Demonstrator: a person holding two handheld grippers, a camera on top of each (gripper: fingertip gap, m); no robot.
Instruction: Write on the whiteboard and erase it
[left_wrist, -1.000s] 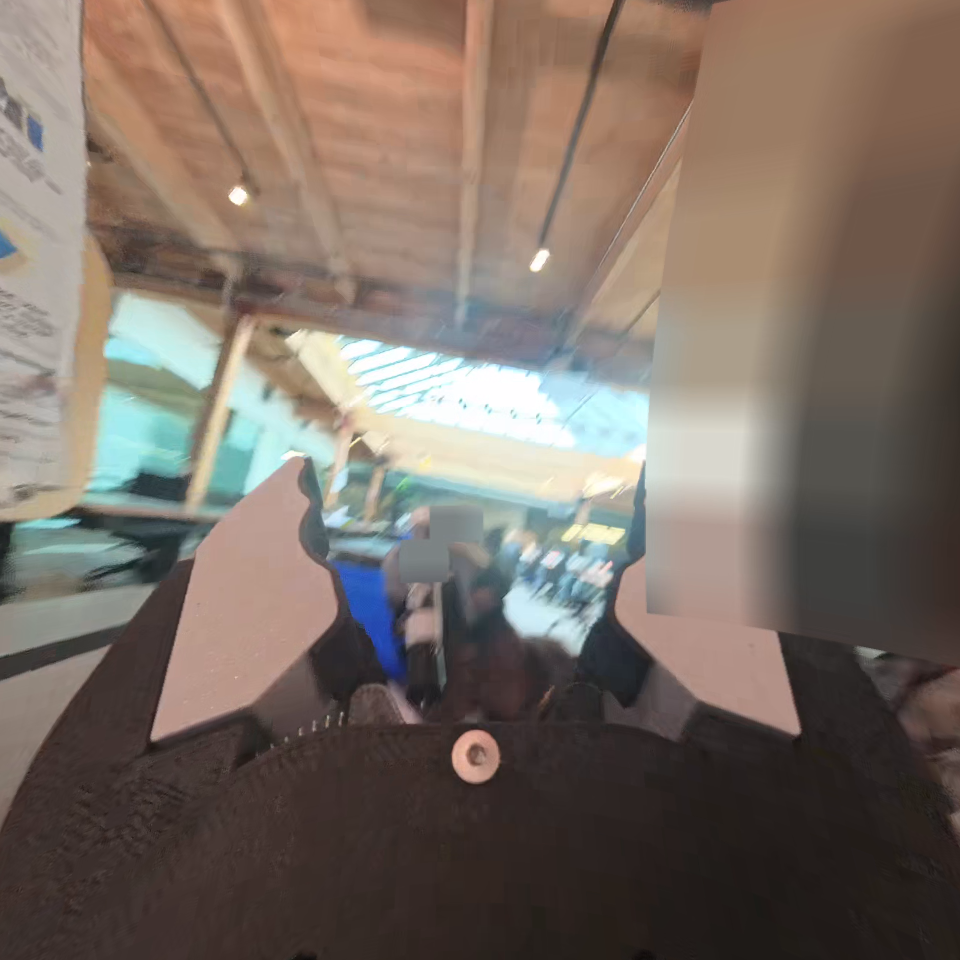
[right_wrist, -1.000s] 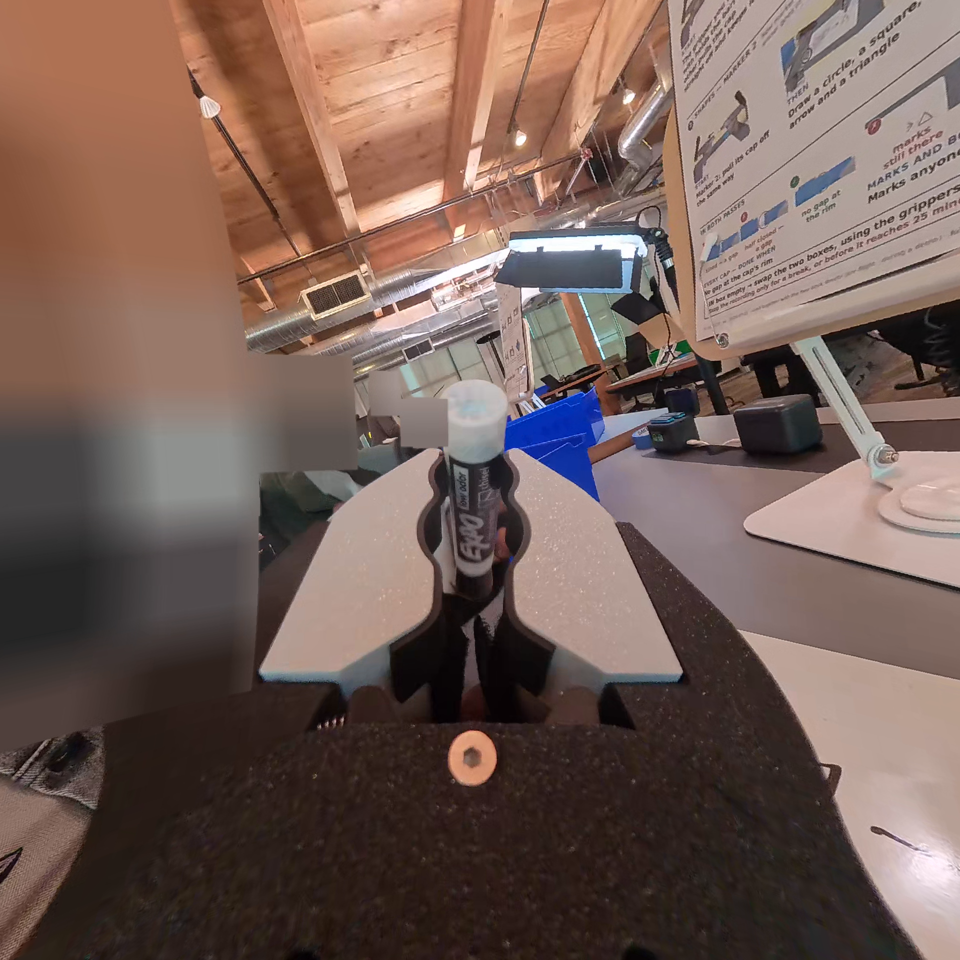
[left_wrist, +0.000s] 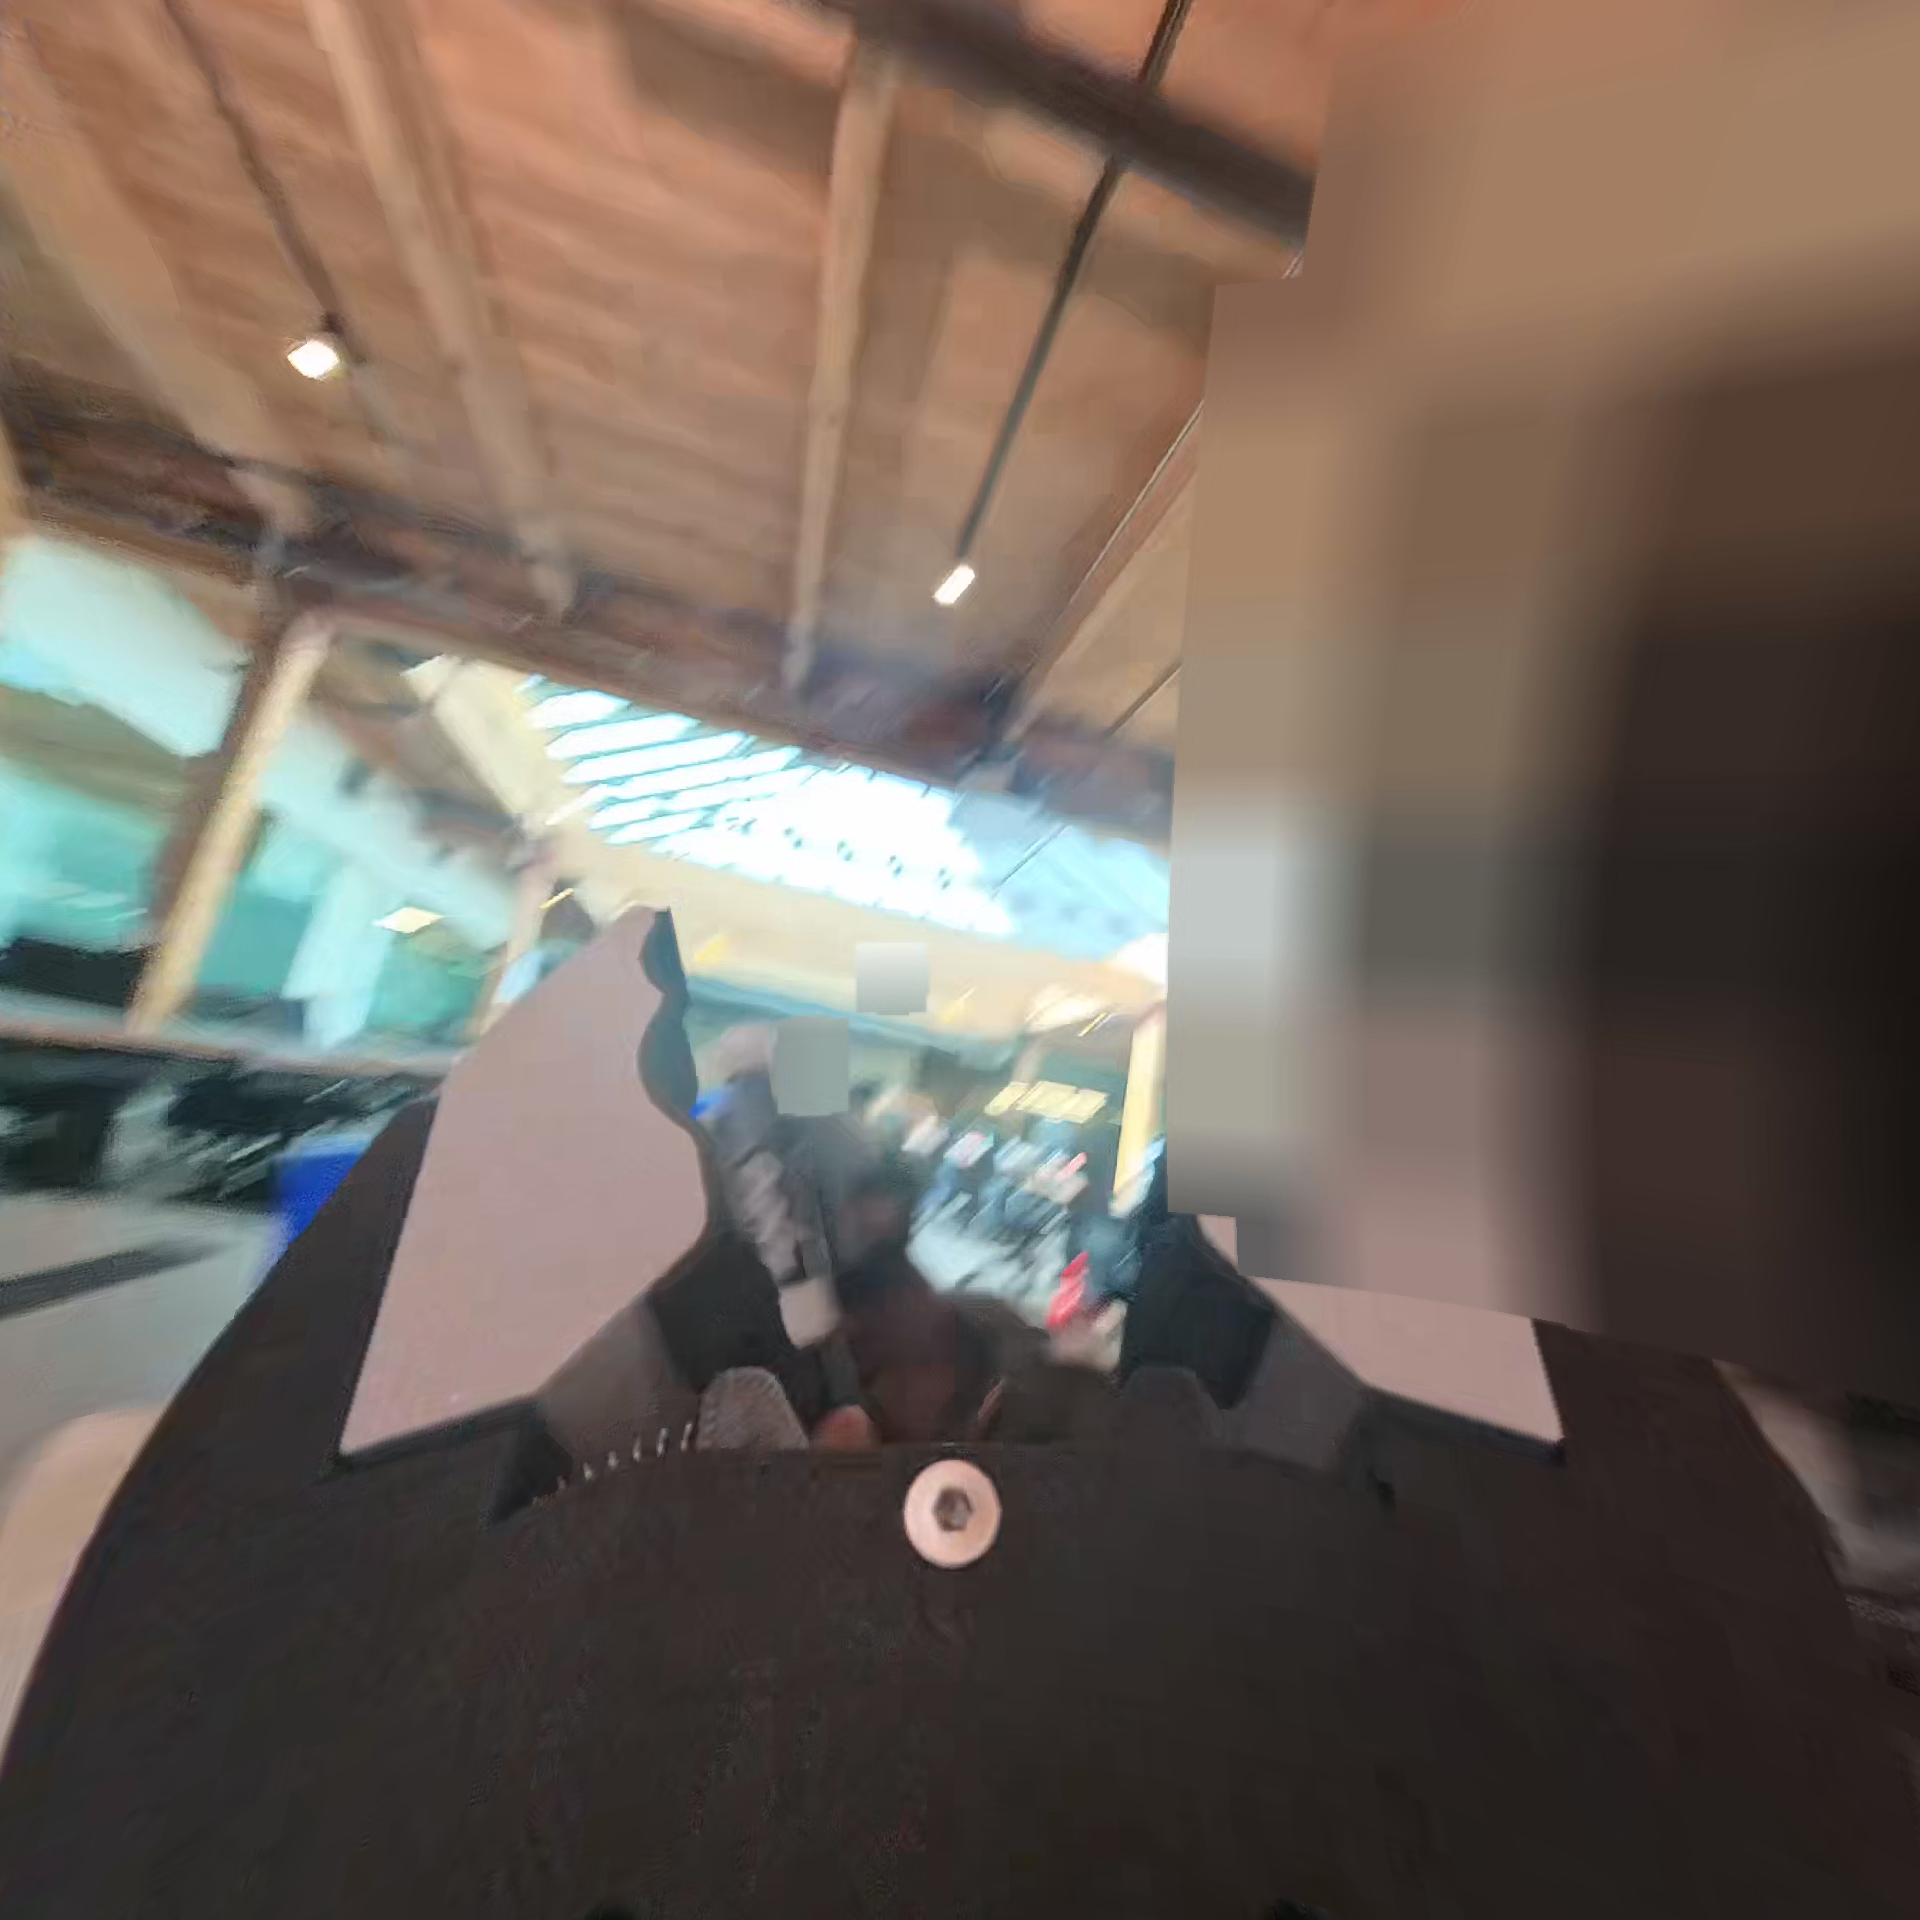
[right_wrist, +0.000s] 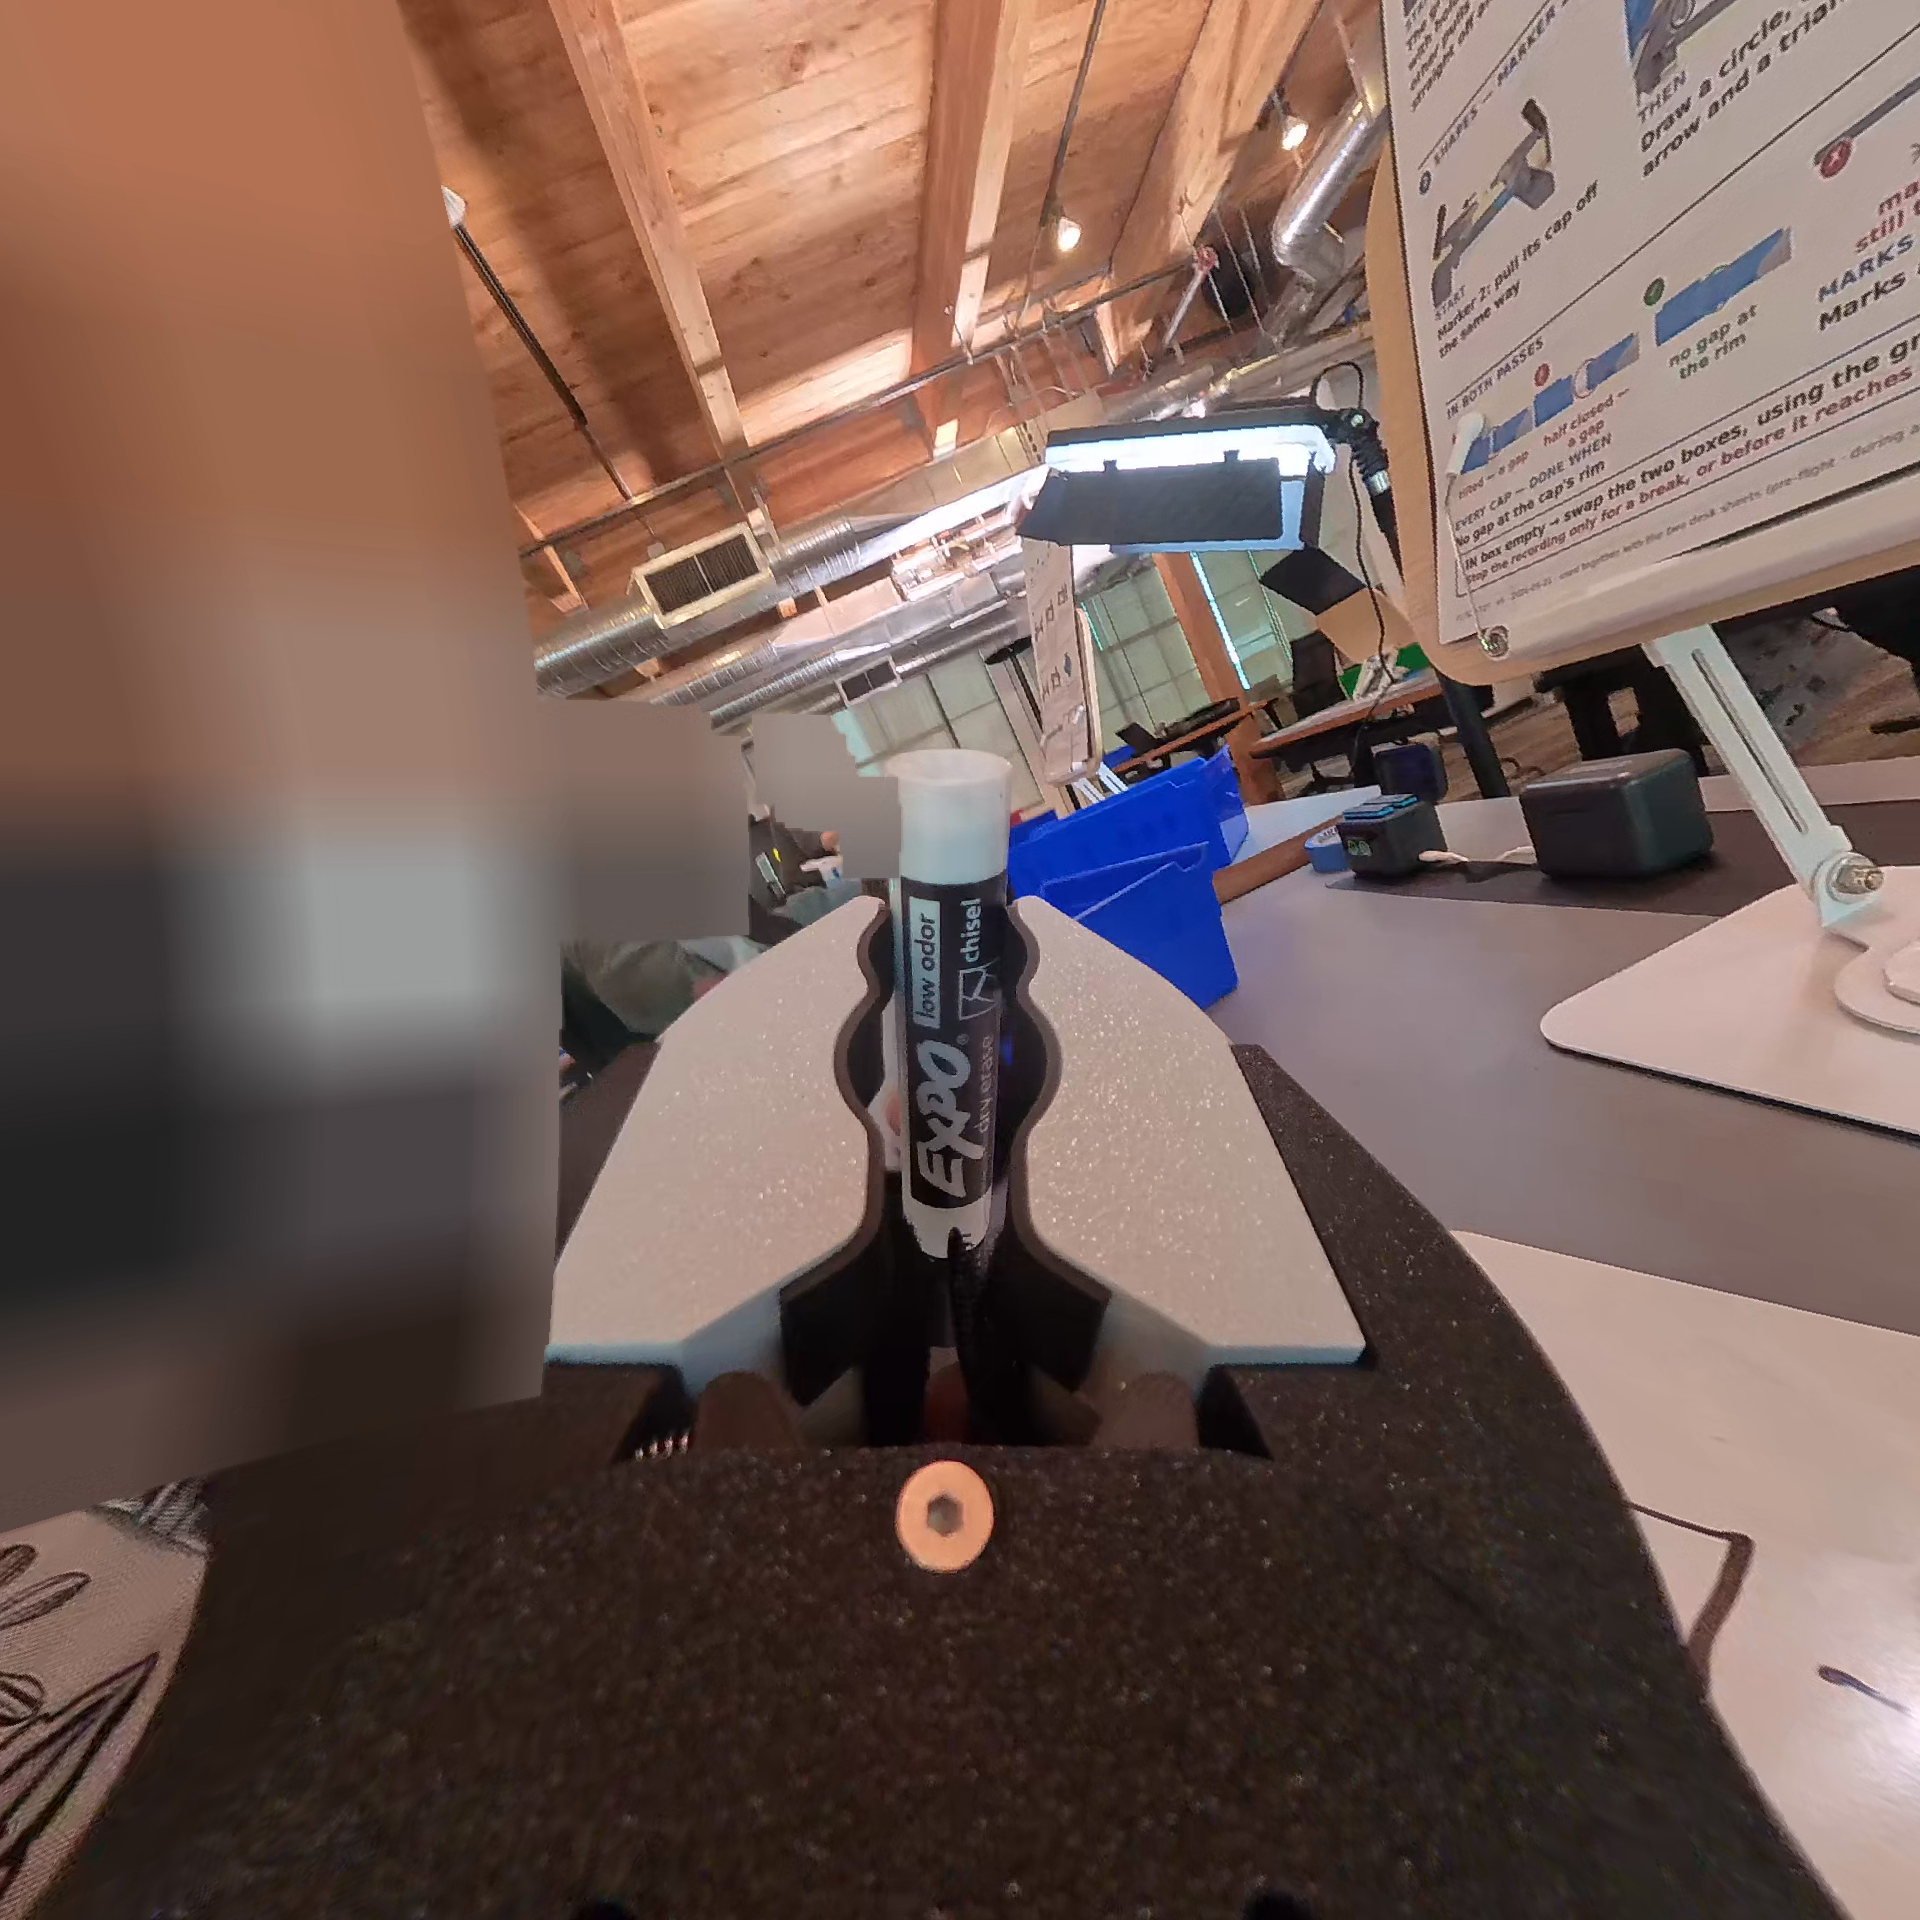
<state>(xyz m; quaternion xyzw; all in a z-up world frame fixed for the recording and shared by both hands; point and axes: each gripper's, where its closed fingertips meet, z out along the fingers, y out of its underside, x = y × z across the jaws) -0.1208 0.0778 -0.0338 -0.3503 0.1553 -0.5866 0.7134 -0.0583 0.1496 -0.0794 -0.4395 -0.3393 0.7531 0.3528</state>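
Whiteboard marker, black-and-white barrel with a white end (right_wrist: 951, 997), stands upright between the two grey fingers (right_wrist: 748, 1143) of the right gripper (right_wrist: 945, 935), which is pinched closed on its barrel. The white end pokes up past the fingertips; the lower end runs down into the black gripper body, hidden. Flat white whiteboard sheet with dark pen strokes (right_wrist: 1766, 1475) lies on the dark grey table (right_wrist: 1403, 1018) at lower right, just beside the gripper body. Behind it: white stand base (right_wrist: 1714, 997), a tilted instruction poster on a board (right_wrist: 1662, 312), blue plastic bins (right_wrist: 1132, 862), small dark boxes (right_wrist: 1616, 821), a lit panel lamp (right_wrist: 1174, 488), wood-beam ceiling (right_wrist: 831, 208).

Left gripper (left_wrist: 914, 1039) points up toward the wood ceiling and a far hall, view heavily motion-blurred. Its left grey finger (left_wrist: 540, 1195) is clear; the right one is mostly covered by a blur patch. The gap looks wide apart, nothing visibly gripped, probably empty.
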